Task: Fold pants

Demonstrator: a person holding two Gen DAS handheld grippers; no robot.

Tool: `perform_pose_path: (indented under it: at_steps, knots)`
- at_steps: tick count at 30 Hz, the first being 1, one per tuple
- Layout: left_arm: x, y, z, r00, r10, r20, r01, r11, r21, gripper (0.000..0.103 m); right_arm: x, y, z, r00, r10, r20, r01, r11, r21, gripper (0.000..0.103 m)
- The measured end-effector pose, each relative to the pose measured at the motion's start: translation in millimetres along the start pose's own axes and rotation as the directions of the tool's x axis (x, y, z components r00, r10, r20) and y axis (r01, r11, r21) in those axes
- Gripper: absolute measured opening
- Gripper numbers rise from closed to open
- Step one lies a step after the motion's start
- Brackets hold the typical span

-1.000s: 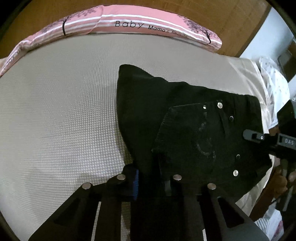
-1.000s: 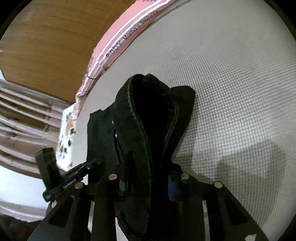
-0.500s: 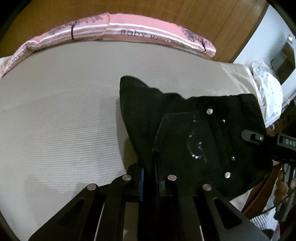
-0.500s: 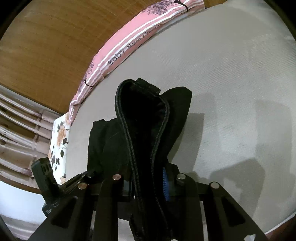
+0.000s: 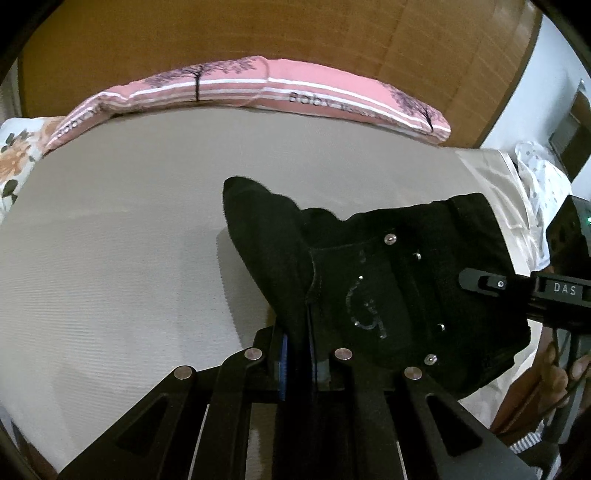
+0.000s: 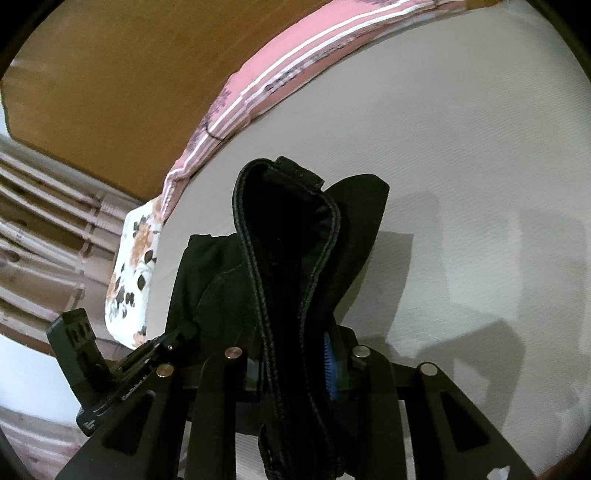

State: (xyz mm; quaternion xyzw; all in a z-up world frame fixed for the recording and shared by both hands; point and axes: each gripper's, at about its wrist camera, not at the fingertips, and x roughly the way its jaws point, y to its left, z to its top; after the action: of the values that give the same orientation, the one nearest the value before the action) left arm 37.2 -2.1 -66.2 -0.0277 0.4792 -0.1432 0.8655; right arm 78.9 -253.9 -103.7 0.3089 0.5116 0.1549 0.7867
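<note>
Nearest in the left wrist view, the left gripper (image 5: 297, 363) is clamped tight on a thin edge of the black pants (image 5: 388, 295), blue pad showing beside the cloth. The pants hang in a folded bundle between both grippers, lifted above the bed (image 5: 110, 258). They are thick black denim with heavy stitched seams, silver rivets and a faint curled silver design on one pocket. At 3 o'clock the right gripper (image 5: 480, 282) bites the far edge; its body reads "DAS". In the right wrist view, that gripper (image 6: 299, 363) is narrowly parted and pinches a thick seamed fold of the pants (image 6: 288, 266). Beyond lies the pale woven bed cover, then at 12 o'clock a pink striped pillow (image 5: 258, 88) with tree prints and "Baby", against a brown wooden headboard (image 5: 295, 33).
</note>
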Motion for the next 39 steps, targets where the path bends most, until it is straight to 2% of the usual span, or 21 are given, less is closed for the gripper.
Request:
perform_pose_path:
  at_steps: [8, 20, 26, 33, 36, 39]
  knots:
    - [-0.9, 35.8, 17.2, 1.000, 0.029, 0.013, -0.028, 0.999, -0.044, 0.008, 39.4, 29.2, 20.1, 0.998, 0.032, -0.048, -0.034, 0.999, -0.034, 0.023]
    - [22.6, 89.2, 82.4, 0.996, 0.078, 0.040, -0.075, 0.995, -0.068, 0.008, 98.1, 58.6, 80.8, 0.994, 0.079, -0.073, -0.082, 0.996, -0.038, 0.023]
    - [37.0, 97.4, 110.4, 0.996, 0.072, 0.048, -0.069, 0.995, -0.065, 0.008, 112.2, 64.9, 106.1, 0.995, 0.081, -0.064, -0.083, 0.996, -0.029, 0.023]
    - [52.9, 100.8, 123.1, 0.998, 0.052, 0.047, -0.049, 0.997, -0.057, 0.008, 114.7, 53.5, 118.4, 0.996, 0.063, -0.066, -0.064, 0.998, -0.009, 0.023]
    - [60.6, 109.4, 124.4, 0.997, 0.065, 0.033, -0.063, 0.996, -0.058, 0.008, 118.2, 45.2, 123.1, 0.996, 0.065, -0.057, -0.065, 0.998, 0.009, 0.023]
    - [69.9, 119.3, 115.0, 0.996, 0.085, 0.005, -0.085, 0.995, -0.061, 0.009, 121.9, 42.7, 124.4, 0.999, 0.005, -0.052, -0.007, 0.999, -0.031, 0.023]
